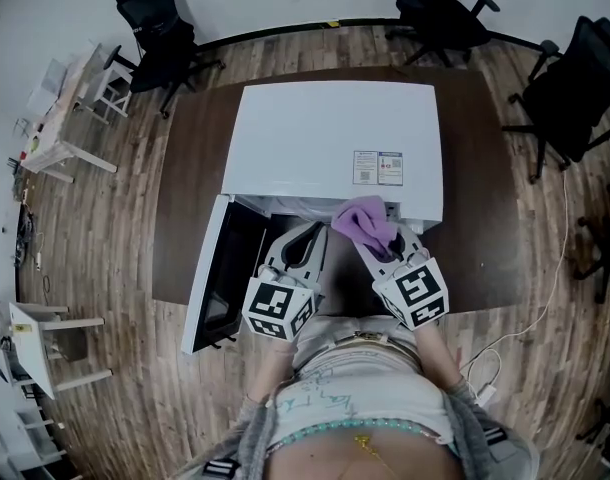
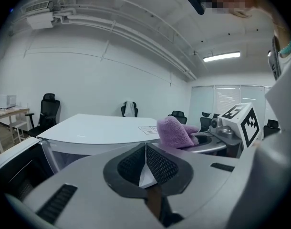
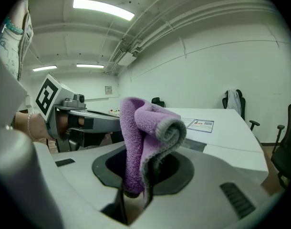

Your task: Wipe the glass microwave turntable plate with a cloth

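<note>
L tool (image 2: 145, 163) is pressed together, ribbed pads meeting, nothing between them. R tool (image 3: 138, 187) is pinching a purple cloth (image 3: 148, 128). The cloth stands up out of the jaws, folded, w/ its grey edge curled over at the top.

From the head view both tools sit side by side, close but apart, at the front of the white microwave (image 1: 335, 133). Their tips point toward it and a bit down. The cloth hangs over the microwave's front edge, right of centre; can't tell if it touches.

The microwave door (image 1: 210, 273) is swung open on the left. The cavity (image 1: 270, 208) is dark and I can't make out the glass plate in it. The microwave sits on a dark brown counter (image 1: 190, 198).
</note>
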`<state>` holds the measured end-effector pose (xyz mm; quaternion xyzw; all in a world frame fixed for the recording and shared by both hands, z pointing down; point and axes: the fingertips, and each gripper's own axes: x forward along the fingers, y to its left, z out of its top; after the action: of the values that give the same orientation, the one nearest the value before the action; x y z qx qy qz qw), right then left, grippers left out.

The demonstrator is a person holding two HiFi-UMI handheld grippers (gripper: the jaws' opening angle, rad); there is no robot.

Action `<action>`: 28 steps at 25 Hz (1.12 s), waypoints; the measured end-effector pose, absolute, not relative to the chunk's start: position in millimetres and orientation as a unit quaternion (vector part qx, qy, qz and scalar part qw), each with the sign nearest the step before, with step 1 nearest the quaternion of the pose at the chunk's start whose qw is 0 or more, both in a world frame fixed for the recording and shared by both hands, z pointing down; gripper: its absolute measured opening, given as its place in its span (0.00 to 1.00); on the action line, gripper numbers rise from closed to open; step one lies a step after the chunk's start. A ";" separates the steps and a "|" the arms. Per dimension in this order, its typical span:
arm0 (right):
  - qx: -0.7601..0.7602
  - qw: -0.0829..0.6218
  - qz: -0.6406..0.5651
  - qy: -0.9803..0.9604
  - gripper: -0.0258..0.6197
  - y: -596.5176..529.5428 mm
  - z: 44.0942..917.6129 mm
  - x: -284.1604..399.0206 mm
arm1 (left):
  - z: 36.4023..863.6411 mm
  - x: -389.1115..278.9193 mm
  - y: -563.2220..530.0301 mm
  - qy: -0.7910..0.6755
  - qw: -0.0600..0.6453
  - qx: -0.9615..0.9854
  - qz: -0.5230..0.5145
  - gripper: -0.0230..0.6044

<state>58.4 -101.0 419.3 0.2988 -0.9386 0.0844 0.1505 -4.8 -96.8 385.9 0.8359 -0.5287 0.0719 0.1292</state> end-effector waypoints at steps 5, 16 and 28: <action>0.316 0.153 0.088 -0.932 0.21 -104.9 423.8 58.5 | 394.4 -14.5 -99.4 -0.528 0.135 0.835 0.080 0.06; 0.387 0.157 0.099 -0.903 0.21 -109.0 425.9 46.7 | 406.0 -29.3 -109.2 -0.468 0.140 0.868 0.088 0.06; 0.420 0.166 0.094 -0.887 0.21 -109.6 424.9 31.7 | 418.3 -54.9 -112.6 -0.443 0.143 0.880 0.092 0.06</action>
<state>31.7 -109.6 424.9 0.4200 -0.8873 0.0941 0.1655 -54.9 -112.6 418.3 0.8800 -0.4434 0.0918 0.1434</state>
